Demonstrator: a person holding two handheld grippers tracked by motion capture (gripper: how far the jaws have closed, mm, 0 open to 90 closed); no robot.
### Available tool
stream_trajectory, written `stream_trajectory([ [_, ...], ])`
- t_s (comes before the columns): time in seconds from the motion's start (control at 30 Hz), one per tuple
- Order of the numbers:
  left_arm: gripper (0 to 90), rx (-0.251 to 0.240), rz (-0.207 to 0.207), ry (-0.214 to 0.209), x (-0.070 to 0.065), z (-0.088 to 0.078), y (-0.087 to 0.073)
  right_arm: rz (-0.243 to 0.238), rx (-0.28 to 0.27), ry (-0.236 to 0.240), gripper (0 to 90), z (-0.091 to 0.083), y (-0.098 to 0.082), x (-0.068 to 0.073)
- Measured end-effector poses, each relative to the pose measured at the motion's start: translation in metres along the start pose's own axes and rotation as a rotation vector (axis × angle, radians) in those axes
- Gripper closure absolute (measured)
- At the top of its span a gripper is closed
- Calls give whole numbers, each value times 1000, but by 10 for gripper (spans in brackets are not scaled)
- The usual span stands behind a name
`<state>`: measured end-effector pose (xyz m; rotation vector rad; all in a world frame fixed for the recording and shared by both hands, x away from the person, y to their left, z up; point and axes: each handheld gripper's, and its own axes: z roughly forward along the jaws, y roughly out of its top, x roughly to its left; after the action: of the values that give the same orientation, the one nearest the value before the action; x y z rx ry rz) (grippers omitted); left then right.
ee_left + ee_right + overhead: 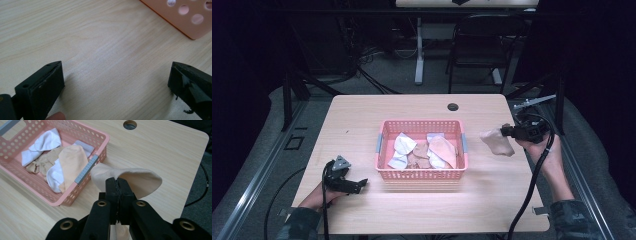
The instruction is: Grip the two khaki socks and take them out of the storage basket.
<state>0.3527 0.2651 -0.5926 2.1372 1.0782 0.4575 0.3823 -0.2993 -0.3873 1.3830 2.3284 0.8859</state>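
Far left of high view: left gripper, black two-jaw tool w/ grey three-cornered plate on top, resting low over pale wood-grain table, near front-left edge, jaws pointing toward basket. In left gripper view, jaws spread wide apart, released, nothing btwn them, bare tabletop in the gap; fingertip of holding hand just visible at bottom edge; corner of basket at top right, well clear of jaws. Mid-table: pink perforated plastic basket w/ grey handle strips on short sides, holding loose white and tan/peach socks in a heap. Right of basket: peach-coloured soft fabric sock, off the table, hanging in air just beside basket's right wall, not touching it as far as can be told. Right gripper, black, cable trailing down toward front edge, clenched on that sock. In right gripper view, jaws pressed tight together w/ sock's edge pinched btwn pads; rest of sock bulges out beyond and to both sides of fingertips in a rounded fold, small bit hanging below jaws. Same view: basket to left of sock, round cable hole in tabletop at top.
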Motion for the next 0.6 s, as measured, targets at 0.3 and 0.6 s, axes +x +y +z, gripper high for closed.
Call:
stream_trajectory([
  [0.3,4,0,0,0,0,0,0,13,19,-2,888,11,-7,-4],
  [0.6,4,0,-1,0,0,0,0,16,53,2,887,26,-13,-5],
])
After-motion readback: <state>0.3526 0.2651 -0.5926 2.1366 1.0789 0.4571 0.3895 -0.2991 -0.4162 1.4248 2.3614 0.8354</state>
